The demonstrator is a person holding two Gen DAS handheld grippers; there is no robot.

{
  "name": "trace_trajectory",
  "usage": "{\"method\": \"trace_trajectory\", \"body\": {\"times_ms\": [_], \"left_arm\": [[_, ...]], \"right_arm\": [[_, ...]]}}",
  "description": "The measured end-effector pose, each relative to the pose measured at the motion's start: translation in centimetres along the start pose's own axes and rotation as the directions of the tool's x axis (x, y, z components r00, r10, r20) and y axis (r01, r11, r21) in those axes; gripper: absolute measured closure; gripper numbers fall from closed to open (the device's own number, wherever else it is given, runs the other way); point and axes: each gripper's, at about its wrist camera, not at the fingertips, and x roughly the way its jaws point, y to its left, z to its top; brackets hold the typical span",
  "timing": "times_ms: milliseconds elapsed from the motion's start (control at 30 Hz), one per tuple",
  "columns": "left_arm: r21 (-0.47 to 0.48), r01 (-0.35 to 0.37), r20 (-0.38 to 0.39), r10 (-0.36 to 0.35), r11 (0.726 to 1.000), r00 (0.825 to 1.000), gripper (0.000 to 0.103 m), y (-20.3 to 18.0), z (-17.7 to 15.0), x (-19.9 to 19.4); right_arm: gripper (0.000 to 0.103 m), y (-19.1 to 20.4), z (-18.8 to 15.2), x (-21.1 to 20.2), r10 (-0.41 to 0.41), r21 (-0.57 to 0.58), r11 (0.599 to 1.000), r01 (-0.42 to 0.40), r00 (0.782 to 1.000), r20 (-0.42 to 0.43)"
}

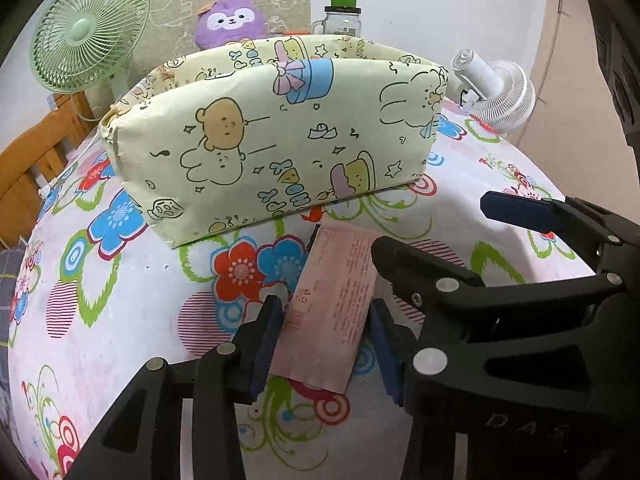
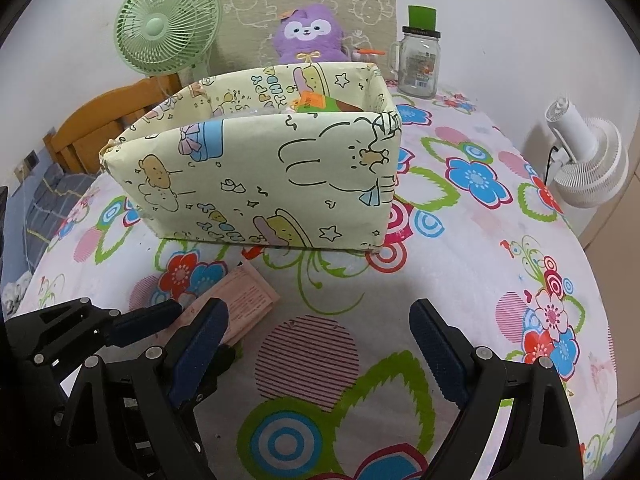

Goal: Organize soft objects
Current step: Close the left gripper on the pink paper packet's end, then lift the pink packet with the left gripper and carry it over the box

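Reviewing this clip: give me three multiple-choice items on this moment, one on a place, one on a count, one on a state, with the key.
1. The pink packet lies:
A. inside the storage box
B. on the tablecloth in front of the box
C. beside the glass jar

2. Fans in view:
A. one
B. two
C. three

3. The right gripper is:
A. open, nothing between its fingers
B. shut on the packet
C. shut on the plush toy

Key: B, packet lies below the box front; B, green fan and white fan; A, wide gap, bare cloth.

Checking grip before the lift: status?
Left gripper shut on pink paper packet. Right gripper open, empty. Yellow cartoon-print box ahead, path clear.
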Motion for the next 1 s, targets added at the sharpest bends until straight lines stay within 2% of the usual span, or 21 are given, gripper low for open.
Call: {"method": "trace_trajectory", "body": {"times_ms": [167,300,333,400,433,467,1000], "left_arm": [[0.006,0.001,-0.002,-0.001,1.0,1.0,0.041,-0.2,0.4,0.4],[0.013,0.001,0.0,-0.001,1.0,1.0,0.041,-0.2,1.0,1.0],[0.013,0.0,0.001,0.0,1.0,1.0,0.041,-0.2,1.2,1.1],[0.014,0.001,0.002,-0.001,1.0,1.0,0.051,-0.2,1.4,1.3],[0.017,0.004,0.005,-0.004,1.0,1.0,0.061,-0.2,1.4,1.2],[0.019,0.008,0.006,-0.008,1.0,1.0,0.062,-0.2,1.5,1.1],[-0.028,-0.006,0.047,0.007,1.0,0.999,0.063,-0.7,1.2,-1.6]], "right_arm": [[0.009,-0.1,0.1,0.2,-0.006,0.002,1.0,0.006,1.0,-0.004],[0.009,-0.4,0.3,0.4,-0.016,0.005,1.0,0.016,1.0,-0.006],[0.009,-0.4,0.3,0.5,-0.018,0.007,1.0,0.018,1.0,-0.008],[0.009,-0.5,0.4,0.6,-0.022,0.012,1.0,0.022,1.0,-0.012],[0.009,-0.7,0.4,0.7,-0.019,0.019,1.0,0.019,1.0,-0.012],[0.009,-0.8,0.4,0.7,-0.019,0.023,1.0,0.02,1.0,-0.013],[0.009,-0.6,0.2,-1.6,-0.013,0.029,1.0,0.012,0.999,0.039]]}}
